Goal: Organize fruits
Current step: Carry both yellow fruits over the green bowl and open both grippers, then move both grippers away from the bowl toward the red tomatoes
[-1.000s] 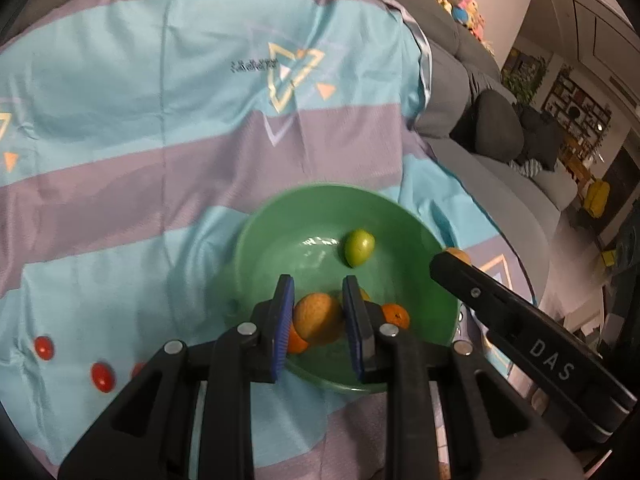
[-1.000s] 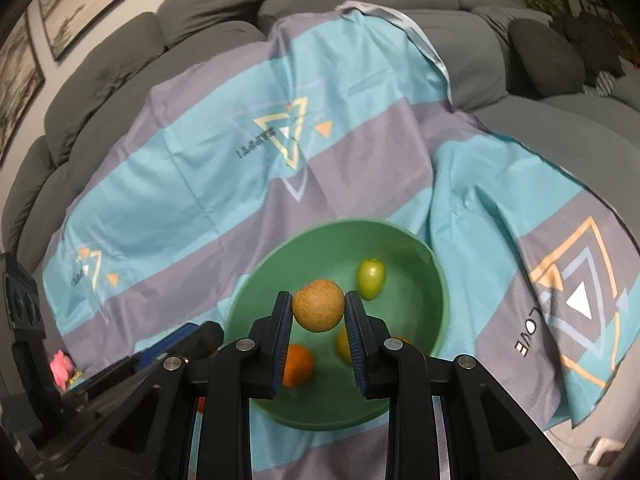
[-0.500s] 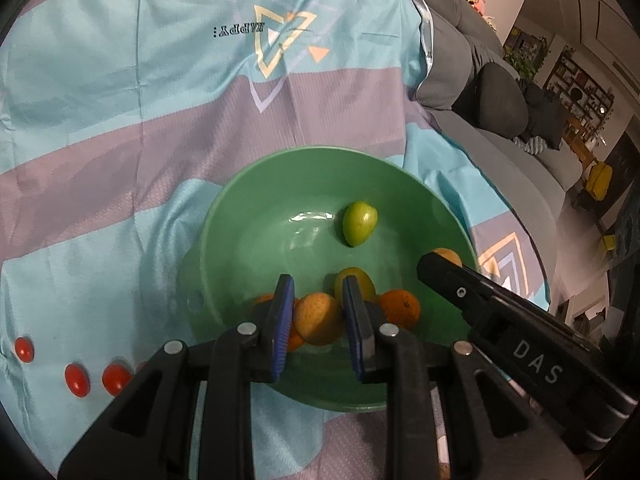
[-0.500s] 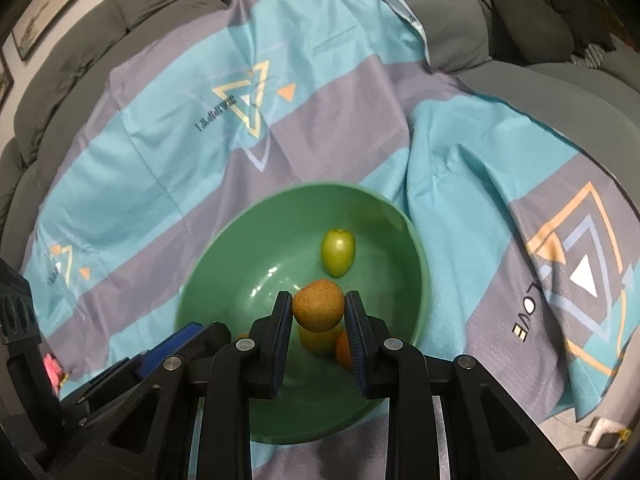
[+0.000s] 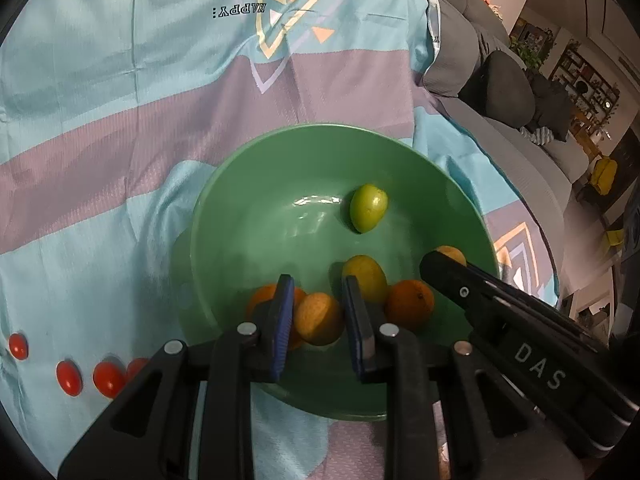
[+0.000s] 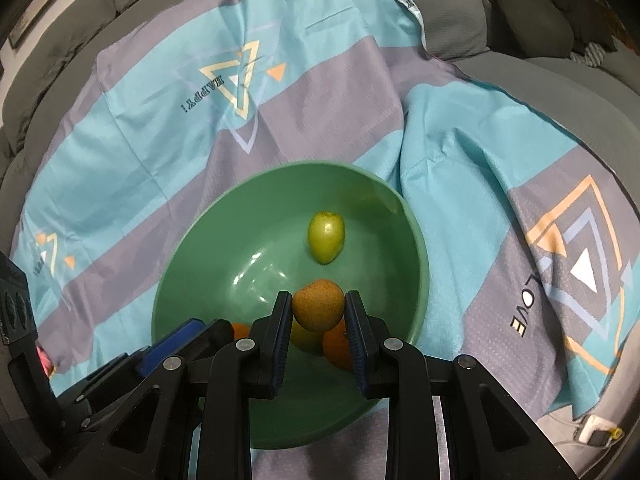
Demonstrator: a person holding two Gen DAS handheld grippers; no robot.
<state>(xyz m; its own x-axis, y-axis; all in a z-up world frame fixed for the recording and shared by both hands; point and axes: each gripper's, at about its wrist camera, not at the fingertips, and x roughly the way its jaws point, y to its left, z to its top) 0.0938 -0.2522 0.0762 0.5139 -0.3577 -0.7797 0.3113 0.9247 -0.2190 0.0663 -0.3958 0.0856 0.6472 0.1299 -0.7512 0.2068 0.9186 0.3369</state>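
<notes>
A green bowl (image 5: pixel 256 216) (image 6: pixel 208 264) sits on a striped blue and grey cloth. It holds a green fruit (image 5: pixel 368 207) (image 6: pixel 326 237), oranges (image 5: pixel 409 305) and a yellow fruit (image 5: pixel 366 276). My left gripper (image 5: pixel 318 316) is shut on a tan-yellow round fruit (image 5: pixel 320 319) low inside the bowl's near side. My right gripper (image 6: pixel 318 312) is shut on a brown round fruit (image 6: pixel 319 304) and holds it over the bowl's near half. The right gripper also shows in the left wrist view (image 5: pixel 520 328), and the left one in the right wrist view (image 6: pixel 176 348).
Several red cherry tomatoes (image 5: pixel 70 378) lie on the cloth left of the bowl. The cloth (image 6: pixel 480 152) covers a grey sofa, with dark cushions (image 5: pixel 504 88) at the back right. A white charger (image 6: pixel 596 434) lies at the cloth's right edge.
Both grippers have moved forward and down over the bowl, each keeping its fruit. The left one's fruit is now down among the oranges in the bowl.
</notes>
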